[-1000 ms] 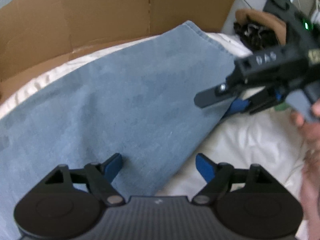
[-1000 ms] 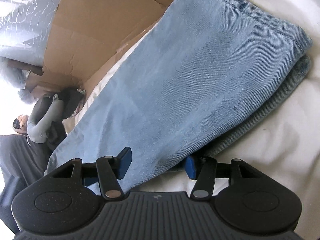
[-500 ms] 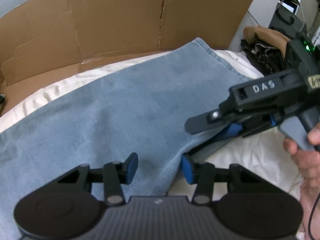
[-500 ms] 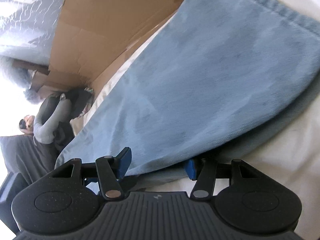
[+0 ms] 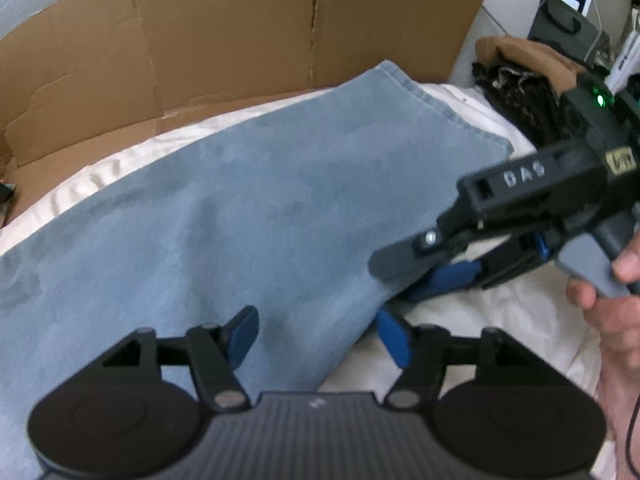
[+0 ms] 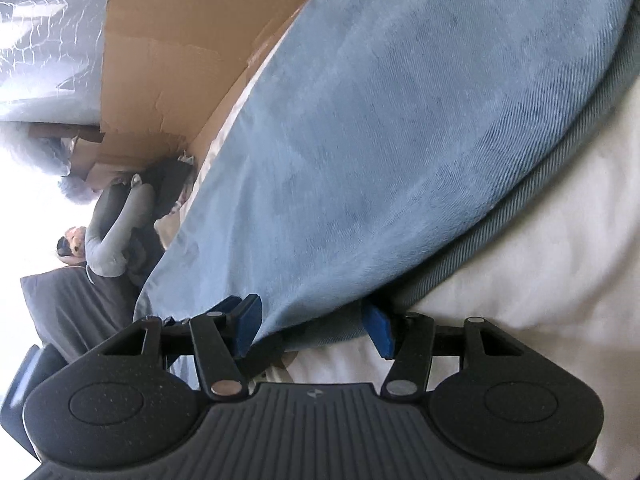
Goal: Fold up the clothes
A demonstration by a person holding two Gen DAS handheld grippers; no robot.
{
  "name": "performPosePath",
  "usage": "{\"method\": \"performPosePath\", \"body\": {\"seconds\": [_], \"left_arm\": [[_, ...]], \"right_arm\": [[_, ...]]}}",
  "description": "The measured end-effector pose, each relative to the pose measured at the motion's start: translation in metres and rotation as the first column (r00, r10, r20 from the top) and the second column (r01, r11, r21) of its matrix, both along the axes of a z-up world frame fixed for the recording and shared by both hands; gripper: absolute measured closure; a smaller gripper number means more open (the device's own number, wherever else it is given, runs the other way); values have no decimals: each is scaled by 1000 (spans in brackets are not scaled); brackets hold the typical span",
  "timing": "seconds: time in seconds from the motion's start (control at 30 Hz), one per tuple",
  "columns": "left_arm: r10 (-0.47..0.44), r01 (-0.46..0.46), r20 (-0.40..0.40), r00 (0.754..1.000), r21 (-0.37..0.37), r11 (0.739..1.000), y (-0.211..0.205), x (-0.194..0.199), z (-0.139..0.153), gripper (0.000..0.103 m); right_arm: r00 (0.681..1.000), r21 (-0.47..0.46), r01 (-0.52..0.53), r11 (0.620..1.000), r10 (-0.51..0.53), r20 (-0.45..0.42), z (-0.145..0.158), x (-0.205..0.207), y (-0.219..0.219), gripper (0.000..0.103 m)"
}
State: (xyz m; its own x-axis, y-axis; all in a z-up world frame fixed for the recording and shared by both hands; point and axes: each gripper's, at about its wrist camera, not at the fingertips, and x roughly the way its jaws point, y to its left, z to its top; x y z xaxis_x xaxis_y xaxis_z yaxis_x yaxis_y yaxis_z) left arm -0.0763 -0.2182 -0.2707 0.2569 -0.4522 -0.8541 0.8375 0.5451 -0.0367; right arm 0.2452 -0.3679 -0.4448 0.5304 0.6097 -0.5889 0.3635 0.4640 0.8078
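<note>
Jeans [image 5: 224, 216]: pale blue denim, laid flat in a long band across a white sheet [image 5: 500, 312], running from near left to far right; a stitched hem [image 5: 440, 108] closes the far right end.
Fabric: a soft, washed twill, its diagonal weave clear in the right wrist view [image 6: 420, 152]; the surface lies smooth, with faint darker patches.
Layers: two layers are stacked, the lower one showing as a greyer strip along the near edge [image 6: 520, 216].
Setting: brown cardboard [image 5: 240, 28] stands behind the jeans on the far side; a heap of dark and tan clothes [image 5: 520, 68] sits at far right, well apart from the denim.
Left gripper [image 5: 316, 334]: the jaws are opening, the blue pads set wide either side of the near edge of the jeans; the left pad is over the denim, the right pad over the sheet, and neither presses on the cloth.
Right gripper [image 6: 316, 322]: the jaws stand partly open astride the folded near edge, with both layers running between the pads; whether the pads are pinching the cloth cannot be told.
Right gripper, seen from the left: it reaches in from the right [image 5: 436, 284], its blue fingers low at the edge of the jeans, held by a hand [image 5: 612, 300].
</note>
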Motion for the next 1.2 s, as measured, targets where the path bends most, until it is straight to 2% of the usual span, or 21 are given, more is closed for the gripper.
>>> {"method": "performPosePath", "body": {"seconds": [0.17, 0.27, 0.4, 0.47, 0.57, 0.77, 0.97, 1.07, 1.2], "left_arm": [[52, -53, 20, 998, 29, 998, 20, -4, -4, 29], [56, -59, 55, 997, 50, 997, 30, -9, -7, 23], [76, -87, 109, 991, 98, 991, 41, -8, -15, 23], [112, -119, 84, 990, 76, 990, 48, -2, -13, 30], [154, -156, 78, 985, 22, 988, 57, 5, -3, 31], [198, -198, 67, 978, 0, 980, 60, 22, 3, 34], [229, -227, 51, 972, -26, 973, 57, 26, 6, 37], [218, -216, 51, 975, -34, 976, 55, 23, 6, 37], [220, -219, 38, 975, -38, 975, 58, 24, 6, 37]], "right_arm": [[1000, -22, -9, 1000, 9, 13, 4, 4, 7, 41], [1000, -37, -1, 999, 2, 28, 7, 7, 12, 41], [999, -11, 32, 999, -31, 41, 6, 10, 19, 40], [998, -7, 29, 1000, -28, 49, 7, 10, 23, 40], [998, -13, 19, 1000, -18, 54, 8, 13, 26, 40], [998, -23, 0, 1000, 2, 58, 10, 24, 35, 40], [992, -48, -57, 997, 62, 105, 18, 31, 49, 40], [994, -35, -47, 998, 50, 94, 14, 34, 51, 39], [993, -37, -96, 995, 98, 63, 6, 32, 61, 40]]}}
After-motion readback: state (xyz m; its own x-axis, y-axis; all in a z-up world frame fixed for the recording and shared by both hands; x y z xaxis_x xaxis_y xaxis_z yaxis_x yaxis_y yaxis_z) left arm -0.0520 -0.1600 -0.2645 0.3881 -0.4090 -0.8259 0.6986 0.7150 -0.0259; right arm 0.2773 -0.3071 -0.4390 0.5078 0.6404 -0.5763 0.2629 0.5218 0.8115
